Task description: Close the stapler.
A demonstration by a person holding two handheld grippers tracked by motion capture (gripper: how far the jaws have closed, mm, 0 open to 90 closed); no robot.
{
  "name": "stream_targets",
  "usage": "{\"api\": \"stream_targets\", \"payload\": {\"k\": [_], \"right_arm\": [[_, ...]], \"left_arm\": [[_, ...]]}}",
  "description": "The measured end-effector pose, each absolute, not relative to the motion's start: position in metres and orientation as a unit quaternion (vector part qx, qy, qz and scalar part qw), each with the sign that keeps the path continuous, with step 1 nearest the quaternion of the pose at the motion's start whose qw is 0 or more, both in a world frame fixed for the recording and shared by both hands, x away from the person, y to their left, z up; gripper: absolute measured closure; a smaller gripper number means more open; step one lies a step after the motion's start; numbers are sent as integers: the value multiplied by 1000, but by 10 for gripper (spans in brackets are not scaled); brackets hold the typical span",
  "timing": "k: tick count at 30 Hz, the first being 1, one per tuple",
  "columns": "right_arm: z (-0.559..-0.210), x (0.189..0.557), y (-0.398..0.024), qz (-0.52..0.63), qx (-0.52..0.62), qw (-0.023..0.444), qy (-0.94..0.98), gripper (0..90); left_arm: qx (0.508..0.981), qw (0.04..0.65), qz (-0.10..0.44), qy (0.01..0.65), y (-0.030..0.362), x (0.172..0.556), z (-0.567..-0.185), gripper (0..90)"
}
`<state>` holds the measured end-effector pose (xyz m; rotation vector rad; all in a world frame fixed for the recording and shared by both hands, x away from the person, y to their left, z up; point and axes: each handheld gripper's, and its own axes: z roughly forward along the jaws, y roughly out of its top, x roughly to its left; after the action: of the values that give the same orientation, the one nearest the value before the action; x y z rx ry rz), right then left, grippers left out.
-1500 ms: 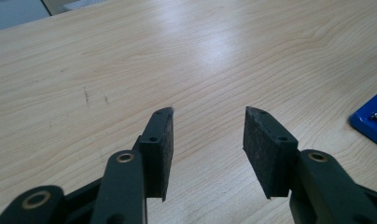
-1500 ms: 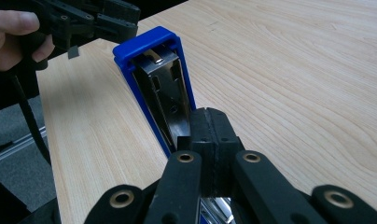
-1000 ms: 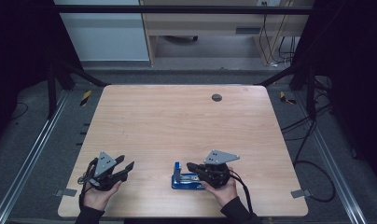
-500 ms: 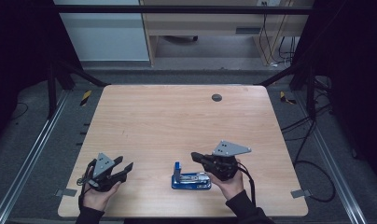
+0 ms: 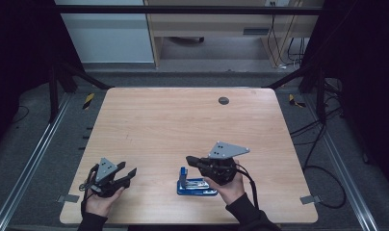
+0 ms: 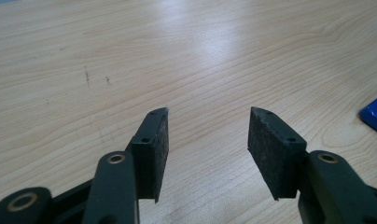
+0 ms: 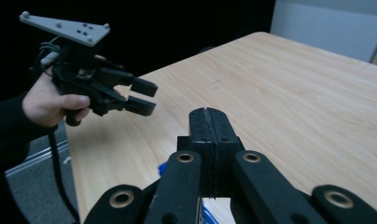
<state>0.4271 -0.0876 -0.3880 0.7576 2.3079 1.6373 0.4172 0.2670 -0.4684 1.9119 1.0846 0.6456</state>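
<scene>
Right gripper (image 5: 191, 160) hovering above the near middle of the table (image 5: 183, 120), jaws pressed together with nothing between them, pointing left over the blue stapler (image 5: 196, 184) lying flat just beneath. Left gripper (image 5: 129, 174) holding low at the near left corner, well apart from the stapler, jaws having just been opening, now standing wide and empty over bare wood.

We see the pale wooden tabletop (image 5: 183, 130) evenly lit from above, its surroundings falling into near-black. A soft white glare streaks its far grain in the left gripper view; the high view looks grainy.
</scene>
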Motion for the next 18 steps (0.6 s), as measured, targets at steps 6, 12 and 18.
{"api": "stream_targets", "payload": {"k": [6,12,18], "right_arm": [[-386,425,-74,545,243,98,797,900],[-388,425,-67,534,240,97,805,900],[-391,426,-64,525,241,96,811,900]], "left_arm": [[758,413,256,435,269,418,-469,480],[759,413,256,434,268,418,-469,476],[759,412,257,434,269,418,-468,476]]}}
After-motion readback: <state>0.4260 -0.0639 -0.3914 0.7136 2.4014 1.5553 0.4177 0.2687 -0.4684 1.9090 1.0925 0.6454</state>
